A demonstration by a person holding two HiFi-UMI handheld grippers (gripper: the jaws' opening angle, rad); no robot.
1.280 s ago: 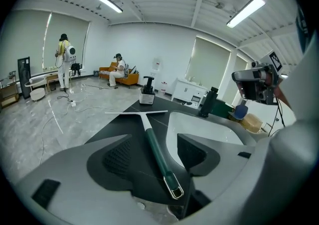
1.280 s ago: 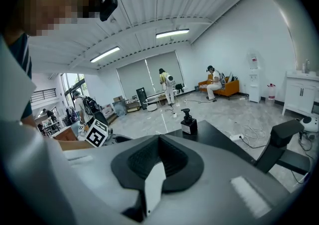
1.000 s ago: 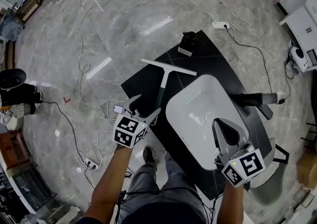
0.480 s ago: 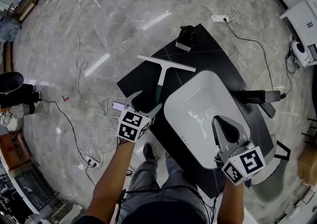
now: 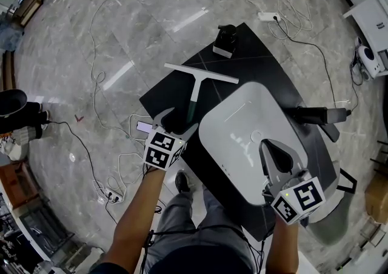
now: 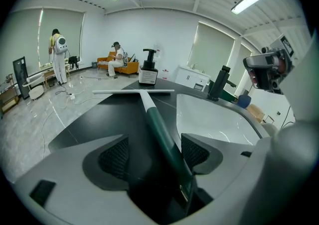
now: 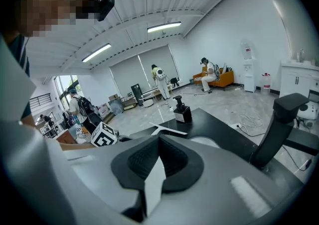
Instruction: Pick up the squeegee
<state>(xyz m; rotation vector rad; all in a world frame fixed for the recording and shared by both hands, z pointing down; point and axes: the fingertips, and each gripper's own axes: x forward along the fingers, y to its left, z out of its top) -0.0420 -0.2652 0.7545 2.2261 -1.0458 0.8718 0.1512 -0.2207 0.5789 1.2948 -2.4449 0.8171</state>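
My left tool (image 6: 155,155) gapes wide, its mesh-textured pads on either side of the squeegee's (image 6: 149,112) dark green handle, not pinching it. The handle runs away to a pale straight blade on the matte black tabletop (image 6: 89,119). A glossy white basin (image 6: 219,119) crowds the right; bare tabletop lies to the left. My right tool (image 7: 155,164) is closed and empty.

A black table (image 5: 254,66) stands on a grey marble floor (image 5: 151,18). A white oval basin (image 5: 242,145) sits on the table, with a black faucet (image 5: 315,115) at its far right side. A black pump bottle (image 5: 225,40) stands at the table's far corner. White cables (image 5: 97,79) and a power strip (image 5: 268,16) lie on the floor.
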